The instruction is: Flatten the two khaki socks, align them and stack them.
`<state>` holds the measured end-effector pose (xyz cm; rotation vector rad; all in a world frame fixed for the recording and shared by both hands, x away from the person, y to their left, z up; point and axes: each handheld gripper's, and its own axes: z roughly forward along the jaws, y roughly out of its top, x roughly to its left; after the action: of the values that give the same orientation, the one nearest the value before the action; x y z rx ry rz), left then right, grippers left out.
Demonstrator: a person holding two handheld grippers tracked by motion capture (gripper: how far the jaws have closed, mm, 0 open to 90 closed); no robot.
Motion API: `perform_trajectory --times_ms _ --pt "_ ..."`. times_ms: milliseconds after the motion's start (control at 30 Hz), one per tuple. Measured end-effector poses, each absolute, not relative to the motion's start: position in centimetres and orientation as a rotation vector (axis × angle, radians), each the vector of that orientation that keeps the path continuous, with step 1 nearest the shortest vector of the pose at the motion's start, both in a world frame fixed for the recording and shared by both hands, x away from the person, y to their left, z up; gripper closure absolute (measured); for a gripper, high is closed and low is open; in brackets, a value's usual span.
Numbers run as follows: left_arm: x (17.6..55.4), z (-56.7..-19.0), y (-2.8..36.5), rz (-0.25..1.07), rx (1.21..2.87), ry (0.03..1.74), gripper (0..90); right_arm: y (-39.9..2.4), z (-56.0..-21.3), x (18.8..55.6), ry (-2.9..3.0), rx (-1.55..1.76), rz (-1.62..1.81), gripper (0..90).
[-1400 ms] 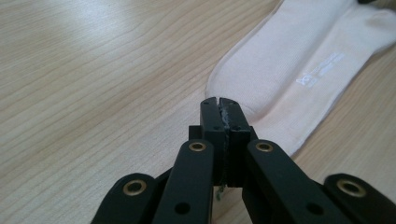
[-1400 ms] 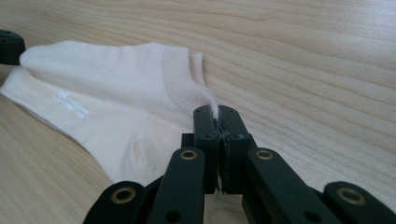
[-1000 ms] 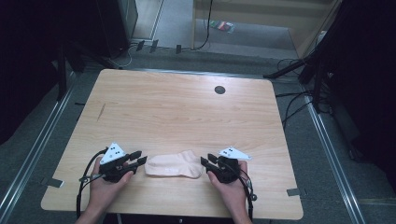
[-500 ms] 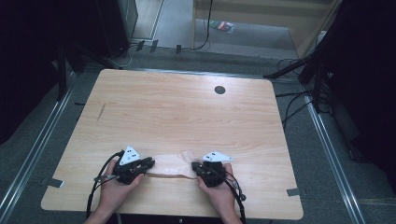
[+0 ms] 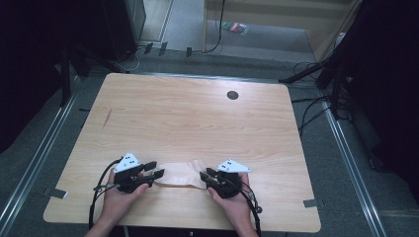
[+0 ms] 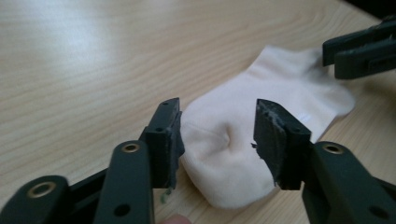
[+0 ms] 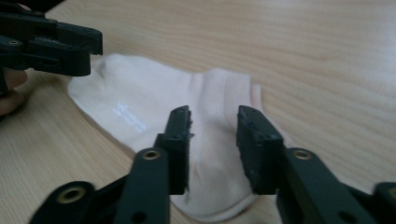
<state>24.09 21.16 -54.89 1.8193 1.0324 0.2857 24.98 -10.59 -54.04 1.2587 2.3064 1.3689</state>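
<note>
Left tool (image 5: 157,175) sits at one end of a cream ankle sock (image 5: 182,174) that lies flat near the front edge of the wooden counter (image 5: 197,118), and the right tool (image 5: 203,176) sits at the other end. In the left gripper view, the left tool (image 6: 218,135) has its jaws spread on either side of a bunched, dimpled part of the sock (image 6: 261,121); the pads stand off the cloth with a gap on each side, so nothing is pinched. Those jaws have just been opening with the sock between them. In the right gripper view, the right tool (image 7: 214,140) likewise has its jaws parted over the ribbed end of the sock (image 7: 154,102), the fabric showing between the pads without being pressed. These jaws too have just been opening. Each gripper view also catches the other tool's black jaws at the far end of the sock. From the high view, a hand holds each tool from the near side, and a small dark round hole (image 5: 232,95) lies well apart toward the counter's far edge.
</note>
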Motion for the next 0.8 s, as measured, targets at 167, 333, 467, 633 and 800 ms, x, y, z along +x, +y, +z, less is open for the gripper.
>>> perform_trajectory --times_ms 167,333,467,633,800 --pt "23.9 -54.3 21.8 0.333 1.75 1.03 35.6 -10.6 -53.2 24.7 2.237 1.176 1.406 40.9" --pt "23.6 -53.2 22.5 0.378 1.691 1.095 12.8 -10.6 -52.4 24.7 2.201 1.199 1.401 16.2" --pt "23.6 -52.8 22.8 0.378 1.675 1.107 0.7 -10.6 -51.9 24.8 2.198 1.232 1.405 6.0" --pt "23.7 -52.7 23.6 0.393 1.651 1.155 0.0 -11.4 -51.3 25.1 2.185 1.245 1.447 0.0" --pt "23.6 -52.6 24.4 0.397 1.639 1.159 0.0 -12.2 -51.2 25.4 2.164 1.267 1.45 0.0"
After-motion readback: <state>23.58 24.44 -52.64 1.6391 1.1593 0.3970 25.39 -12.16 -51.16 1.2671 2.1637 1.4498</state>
